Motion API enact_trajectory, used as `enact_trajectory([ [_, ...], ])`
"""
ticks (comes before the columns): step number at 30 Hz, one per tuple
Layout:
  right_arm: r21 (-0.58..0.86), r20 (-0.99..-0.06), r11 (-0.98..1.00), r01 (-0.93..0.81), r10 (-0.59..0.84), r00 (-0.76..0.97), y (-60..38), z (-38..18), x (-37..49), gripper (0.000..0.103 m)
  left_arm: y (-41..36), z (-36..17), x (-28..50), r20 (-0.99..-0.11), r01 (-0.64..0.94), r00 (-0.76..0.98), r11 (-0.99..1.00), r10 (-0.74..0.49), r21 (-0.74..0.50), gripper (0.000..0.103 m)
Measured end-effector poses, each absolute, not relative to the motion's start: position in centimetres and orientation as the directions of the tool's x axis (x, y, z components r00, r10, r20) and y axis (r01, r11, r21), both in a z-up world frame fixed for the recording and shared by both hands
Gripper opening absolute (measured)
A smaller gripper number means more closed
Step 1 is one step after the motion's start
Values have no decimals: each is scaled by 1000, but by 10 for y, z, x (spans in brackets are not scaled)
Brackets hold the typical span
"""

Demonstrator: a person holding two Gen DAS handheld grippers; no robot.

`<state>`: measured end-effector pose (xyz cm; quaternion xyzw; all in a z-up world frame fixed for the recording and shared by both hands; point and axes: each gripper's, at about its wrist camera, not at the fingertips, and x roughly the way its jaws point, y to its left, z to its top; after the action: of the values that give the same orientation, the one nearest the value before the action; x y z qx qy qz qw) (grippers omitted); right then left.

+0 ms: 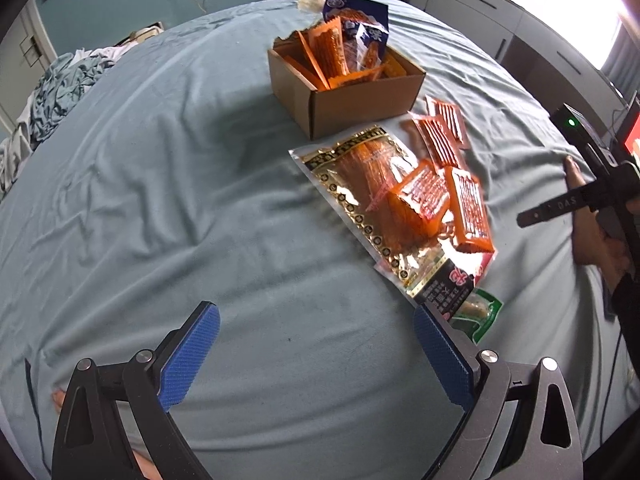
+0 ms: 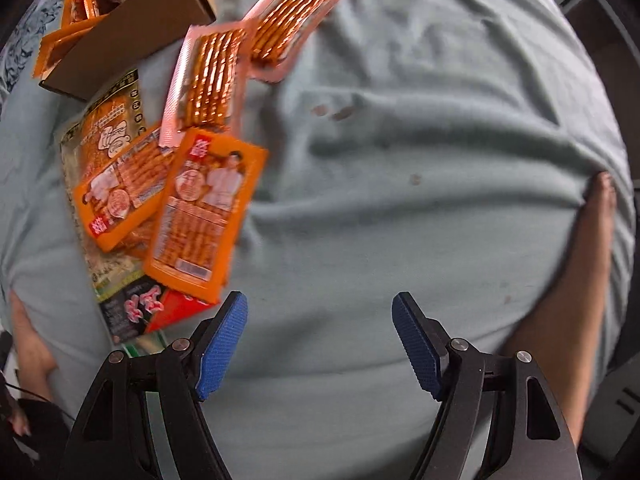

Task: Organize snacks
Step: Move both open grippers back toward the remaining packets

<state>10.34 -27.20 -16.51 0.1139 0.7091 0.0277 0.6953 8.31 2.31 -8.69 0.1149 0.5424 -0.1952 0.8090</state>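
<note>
A brown cardboard box (image 1: 362,100) stands on the bed with several orange and blue snack packets upright in it; the same box (image 2: 132,36) shows at the top left of the right wrist view. A pile of loose snacks lies beside it: a large gold-trimmed bag (image 1: 360,184), two orange packets (image 2: 200,208), two clear pink-edged packets (image 2: 208,80), a black and red packet (image 2: 136,308) and a green packet (image 1: 478,314). My left gripper (image 1: 316,356) is open over bare sheet, left of the pile. My right gripper (image 2: 320,344) is open, empty, just right of the pile.
The light blue bed sheet (image 1: 180,200) is wrinkled all over. Crumpled bedding (image 1: 60,88) lies at the far left edge. White cabinets (image 1: 500,28) line the far right wall. A person's bare legs (image 2: 576,280) rest on the bed at the right and lower left.
</note>
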Motion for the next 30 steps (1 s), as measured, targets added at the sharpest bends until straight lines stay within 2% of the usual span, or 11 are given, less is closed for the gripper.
enact_trajectory([
  [8, 304, -949, 939, 159, 313, -30, -235, -200, 153, 74, 9, -102, 85, -937, 470, 305, 883, -168, -5, 99],
  [12, 300, -952, 942, 150, 305, -9, -226, -210, 169, 77, 10, -108, 87, -944, 464, 285, 886, -166, -16, 99],
  [13, 280, -959, 954, 103, 282, -2, -218, -208, 175, 73, 10, -110, 87, -946, 462, 279, 887, -165, -18, 99],
  [14, 263, -965, 965, 24, 263, 15, -207, -203, 176, 61, 10, -113, 88, -948, 461, 274, 887, -164, -20, 99],
  [16, 194, -980, 980, -49, 195, 36, -198, -194, 170, 53, 11, -116, 89, -951, 452, 264, 892, -159, -23, 99],
  [17, 180, -982, 982, -60, 182, 40, -198, -192, 169, 41, 11, -118, 90, -954, 445, 256, 895, -158, -29, 99],
  [18, 185, -981, 980, -68, 188, 44, -201, -187, 167, 36, 11, -120, 91, -956, 438, 246, 898, -160, -37, 99],
  [20, 237, -969, 970, -58, 240, 49, -213, -180, 167, 16, 10, -124, 92, -960, 424, 216, 903, -179, -73, 99],
  [22, 310, -948, 950, -45, 312, 68, -228, -170, 165, 8, 7, -129, 92, -961, 417, 188, 902, -201, -107, 99],
  [23, 334, -938, 941, -45, 337, 85, -235, -164, 163, 4, 5, -133, 91, -962, 418, 164, 899, -216, -131, 99],
  [30, 382, -905, 922, -66, 388, 174, -282, -135, 134, 4, -32, -156, 77, -973, 475, 46, 862, -225, -177, 99],
])
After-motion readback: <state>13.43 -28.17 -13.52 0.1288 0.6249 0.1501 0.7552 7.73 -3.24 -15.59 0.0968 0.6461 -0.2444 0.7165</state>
